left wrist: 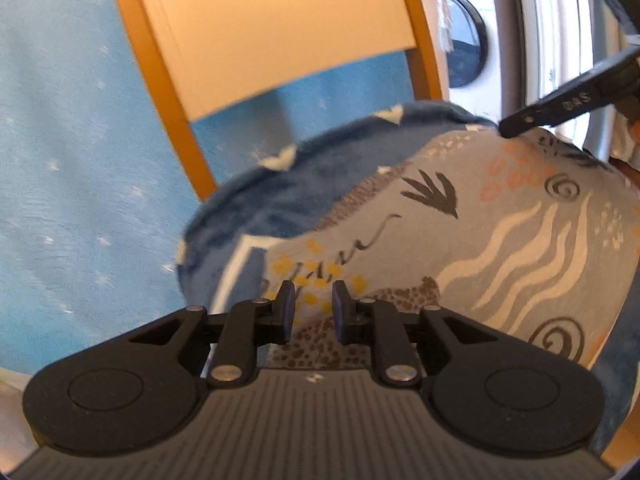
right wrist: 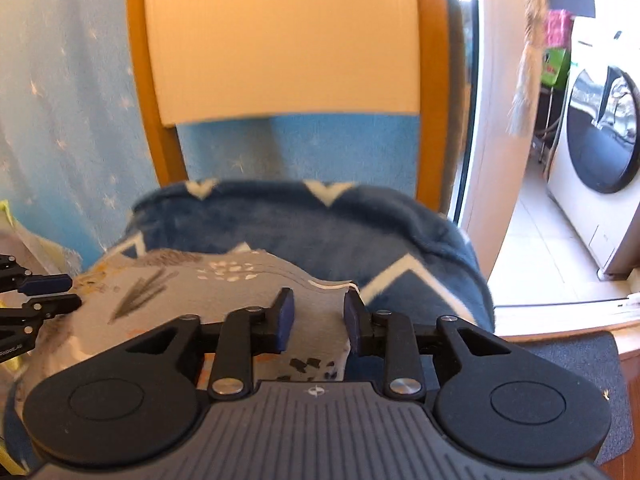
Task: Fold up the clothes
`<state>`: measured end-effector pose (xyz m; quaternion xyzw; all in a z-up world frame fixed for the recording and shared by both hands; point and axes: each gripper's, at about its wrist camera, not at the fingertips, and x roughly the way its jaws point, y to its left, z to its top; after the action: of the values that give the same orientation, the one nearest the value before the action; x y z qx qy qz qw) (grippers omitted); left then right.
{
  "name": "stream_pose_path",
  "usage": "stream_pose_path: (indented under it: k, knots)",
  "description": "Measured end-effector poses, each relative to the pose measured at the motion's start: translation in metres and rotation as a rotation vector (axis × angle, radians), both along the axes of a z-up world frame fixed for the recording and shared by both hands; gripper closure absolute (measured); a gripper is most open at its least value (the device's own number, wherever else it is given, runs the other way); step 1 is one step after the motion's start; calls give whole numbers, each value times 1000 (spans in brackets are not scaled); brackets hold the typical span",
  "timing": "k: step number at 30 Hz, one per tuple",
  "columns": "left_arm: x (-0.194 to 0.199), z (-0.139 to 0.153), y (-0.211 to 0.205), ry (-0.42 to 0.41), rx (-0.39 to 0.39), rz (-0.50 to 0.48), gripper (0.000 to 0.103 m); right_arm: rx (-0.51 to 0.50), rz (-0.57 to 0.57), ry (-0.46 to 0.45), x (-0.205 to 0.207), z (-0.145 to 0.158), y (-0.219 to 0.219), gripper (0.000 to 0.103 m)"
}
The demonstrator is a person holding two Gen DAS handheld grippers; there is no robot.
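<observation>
A grey cloth [left wrist: 500, 216] with wavy white lines, swirls and dots lies on a dark blue blanket [right wrist: 320, 236] — the blanket covers the seat of a wooden chair [right wrist: 280, 48]. The left gripper [left wrist: 313, 308] is over the near part of the cloth, its fingers apart with nothing between them. The right gripper [right wrist: 318, 318] is over the cloth's far edge, fingers apart too — the cloth shows in the gap. Behind the chair hangs a light blue curtain [left wrist: 60, 160]. Off to the right stands a washer [right wrist: 604, 152].
</observation>
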<state>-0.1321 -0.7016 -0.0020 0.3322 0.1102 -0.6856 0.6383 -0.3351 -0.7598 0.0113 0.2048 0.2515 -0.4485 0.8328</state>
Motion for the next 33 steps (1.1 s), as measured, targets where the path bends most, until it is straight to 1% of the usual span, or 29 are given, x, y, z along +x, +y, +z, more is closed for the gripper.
stream_pose_path:
  k: [1,2,4,5,6,7,9,11,12,13,14,15,16,18,20,21,23,24,25,26,27,28,29,31,33]
  knots:
    - [-1,5,6,10,-15,10,84,-13,7,-18,-4,3,11,73]
    - [-1,10,13,38,-30,21,82,-4,20,-20,-6,-1,21,72]
    - [-4,12,27,95,-26,23,80,13,47,-22,-8,-9,41,65]
    - [-8,7,29,93,-8,14,80,21,60,-21,-9,-13,51,62]
    - [-14,1,29,72,16,4,80,30,68,4,-7,-21,56,61]
    - [-19,-6,30,42,27,0,80,32,59,11,-8,-26,59,61]
    - [-24,-8,36,18,23,7,80,38,28,-40,-17,-22,66,61]
    - [-25,-1,45,32,18,19,79,25,10,-80,-26,-13,81,60]
    - [-24,2,51,44,9,29,76,18,5,-92,-29,-11,91,58]
    - [-24,3,58,59,1,46,74,19,5,-98,-31,-12,101,55]
    - [-24,3,64,75,-6,66,74,24,5,-96,-32,-15,111,55]
    - [-25,1,68,92,-5,78,74,32,2,-90,-31,-20,119,54]
    - [-26,-5,70,103,9,81,73,38,-4,-83,-30,-25,126,52]
    - [-31,-15,73,109,30,85,73,29,-32,-84,-30,-30,135,51]
    - [-34,-14,80,106,22,98,73,22,-51,-107,-34,-24,142,51]
    - [-34,-11,84,120,18,105,73,17,-57,-117,-36,-20,145,50]
    - [-33,-4,96,150,4,123,65,-6,-71,-105,-39,-13,156,35]
    - [-33,-1,102,163,-5,137,58,-14,-79,-94,-40,-11,162,20]
    - [-33,1,108,176,-12,148,52,-17,-89,-86,-40,-10,167,8]
    - [-34,3,115,191,-14,158,49,-15,-99,-83,-41,-9,171,5]
    - [-36,4,120,206,-16,163,44,-6,-104,-87,-43,-8,175,3]
    - [-37,5,126,225,-15,168,35,14,-106,-95,-45,-7,177,2]
    - [-38,6,132,244,-13,173,31,34,-108,-102,-46,-7,179,2]
    - [-41,6,142,276,-17,193,11,81,-116,-108,-47,-7,181,2]
    - [-44,7,150,300,-29,212,2,121,-129,-91,-44,-8,182,0]
